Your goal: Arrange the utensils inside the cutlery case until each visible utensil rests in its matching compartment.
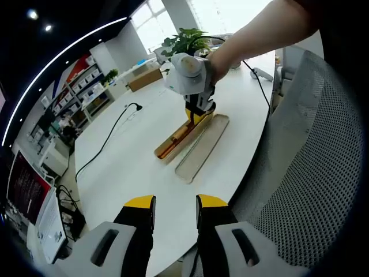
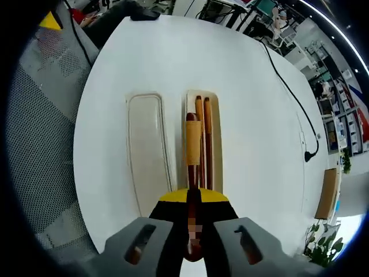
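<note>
Two slim brown sticks, chopsticks by the look of them [image 2: 203, 138], lie lengthwise in the open cutlery case [image 2: 214, 104] on the white table [image 2: 242, 86]. A third utensil with a dark red-brown handle [image 2: 192, 144] is pinched by the right gripper [image 2: 194, 199], whose jaws are pressed together on its near end. Its long axis runs straight away from the gripper, in line with the case's long axis, so I judge it only needs lowering into its channel; whether it already touches the bottom I cannot tell. Just left of the case lies its clear lid [image 2: 147, 144], parallel and apart.

From the left gripper view, the case [image 1: 173, 144] and lid [image 1: 202, 147] sit well away from the left gripper [image 1: 176, 202], which is spread and holds nothing; the right gripper [image 1: 199, 109] is much nearer. This view also shows a potted plant [image 1: 187, 40] at the far side and a black cable [image 1: 109, 138].
</note>
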Demonstrator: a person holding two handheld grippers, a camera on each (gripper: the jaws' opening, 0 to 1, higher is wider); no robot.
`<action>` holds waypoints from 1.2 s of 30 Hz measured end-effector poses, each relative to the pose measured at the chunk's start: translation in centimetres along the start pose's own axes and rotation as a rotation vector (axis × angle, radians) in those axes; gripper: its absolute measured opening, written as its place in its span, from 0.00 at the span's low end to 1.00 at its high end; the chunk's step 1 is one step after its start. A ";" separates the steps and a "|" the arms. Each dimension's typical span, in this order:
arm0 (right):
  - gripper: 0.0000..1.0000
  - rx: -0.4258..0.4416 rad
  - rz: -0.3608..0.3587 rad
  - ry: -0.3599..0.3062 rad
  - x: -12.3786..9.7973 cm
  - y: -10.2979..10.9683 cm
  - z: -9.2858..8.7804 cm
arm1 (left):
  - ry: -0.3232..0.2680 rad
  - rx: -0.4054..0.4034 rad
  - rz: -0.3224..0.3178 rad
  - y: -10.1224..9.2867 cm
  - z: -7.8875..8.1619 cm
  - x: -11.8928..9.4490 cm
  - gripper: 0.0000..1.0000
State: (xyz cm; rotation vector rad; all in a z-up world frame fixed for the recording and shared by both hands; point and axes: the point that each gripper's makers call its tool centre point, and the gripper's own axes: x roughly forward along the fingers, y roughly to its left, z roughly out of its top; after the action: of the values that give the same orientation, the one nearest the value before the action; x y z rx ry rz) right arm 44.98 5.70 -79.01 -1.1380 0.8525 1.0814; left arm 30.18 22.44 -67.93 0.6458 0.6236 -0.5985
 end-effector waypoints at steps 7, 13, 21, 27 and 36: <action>0.00 0.008 -0.001 0.007 0.6 -0.2 -0.2 | 0.001 0.001 -0.002 0.0 0.0 0.0 0.28; 0.00 -0.002 0.009 0.024 1.3 -0.3 -0.4 | 0.002 0.000 -0.003 0.0 0.0 0.1 0.28; 0.00 -0.034 0.018 0.058 1.9 -0.7 -0.5 | 0.005 -0.002 -0.002 0.0 -0.1 0.1 0.28; 0.00 -0.064 0.026 0.076 2.5 -0.9 -0.2 | 0.006 -0.004 0.000 0.0 -0.1 0.1 0.28; 0.00 -0.104 0.048 0.109 3.3 -0.8 -0.2 | 0.011 -0.002 -0.006 -0.1 -0.2 0.1 0.28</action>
State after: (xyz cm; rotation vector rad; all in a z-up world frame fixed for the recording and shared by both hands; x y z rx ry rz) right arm 46.63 6.23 -81.90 -1.2787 0.9210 1.1221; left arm 30.14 22.48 -68.16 0.6463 0.6367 -0.6005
